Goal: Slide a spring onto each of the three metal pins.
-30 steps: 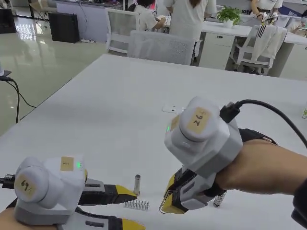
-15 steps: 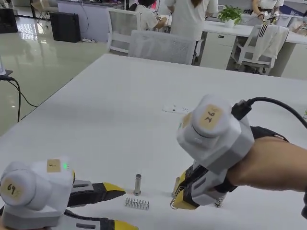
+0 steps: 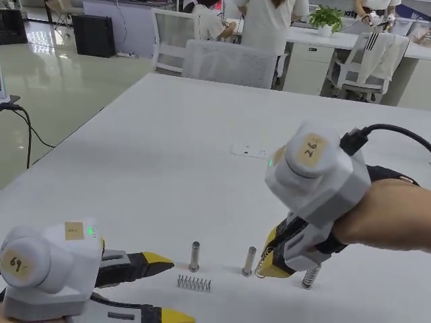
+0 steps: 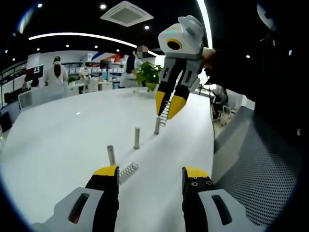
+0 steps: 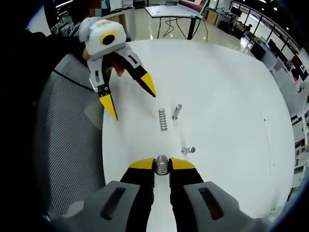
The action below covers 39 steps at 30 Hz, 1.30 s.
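While the right gripper [image 4: 168, 106] hangs low over the white table [image 3: 168, 148], its jaws are pinched almost together on a spring [image 5: 161, 165], whose coil end shows between the yellow tips. That spring is just beside the middle pin [image 3: 249, 261], apart from it. The left gripper [image 4: 150, 172] has its jaws spread wide and grips nothing. A second spring [image 3: 194, 283] lies flat on the table just ahead of it, near the left pin [image 3: 194, 256]. Three pins stand upright in a row. The right pin [image 3: 310, 276] looks wrapped in coils, which would make three springs, though that is hard to tell.
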Available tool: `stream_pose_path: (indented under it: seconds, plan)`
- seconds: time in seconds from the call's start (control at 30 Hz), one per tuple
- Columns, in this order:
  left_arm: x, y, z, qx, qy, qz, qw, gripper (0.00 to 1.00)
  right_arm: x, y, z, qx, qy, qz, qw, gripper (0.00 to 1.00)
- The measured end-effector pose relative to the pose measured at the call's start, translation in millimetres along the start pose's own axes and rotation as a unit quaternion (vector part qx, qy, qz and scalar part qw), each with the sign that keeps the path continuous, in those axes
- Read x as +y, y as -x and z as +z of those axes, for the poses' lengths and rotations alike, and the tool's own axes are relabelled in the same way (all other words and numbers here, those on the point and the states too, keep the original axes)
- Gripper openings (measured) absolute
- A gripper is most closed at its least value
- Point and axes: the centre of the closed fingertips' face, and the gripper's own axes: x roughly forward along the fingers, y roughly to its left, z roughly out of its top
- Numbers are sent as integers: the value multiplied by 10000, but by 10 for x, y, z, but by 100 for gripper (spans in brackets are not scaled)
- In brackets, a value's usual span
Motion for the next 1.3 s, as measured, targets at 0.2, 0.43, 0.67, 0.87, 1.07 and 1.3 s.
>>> stream_pose_path:
  seconds: [0.2, 0.43, 0.67, 0.87, 1.07, 1.3]
  plan:
    - [-11, -3, -12, 27, -9, -7, 10000, 48, -148, -21, 10, 71, -16, -136, 9999, 8]
    - [-14, -4, -12, 33, -1, -8, 10000, 48, -322, -91, 14, 79, -86, -311, 9994, 8]
    - [-14, -7, -12, 41, -4, -22, 10000, 48, -408, -163, 4, 102, -146, -357, 9992, 8]
    - [-12, -10, -13, 49, -5, -31, 10000, 48, -475, -212, 25, 84, -160, -388, 9991, 8]
    - [-12, -9, -14, 51, -2, -35, 10000, 48, -491, -243, 24, 104, -180, -376, 9991, 8]
    - [-11, -11, -17, 59, 8, -39, 10000, 47, -508, -283, 16, 142, -194, -331, 9992, 8]
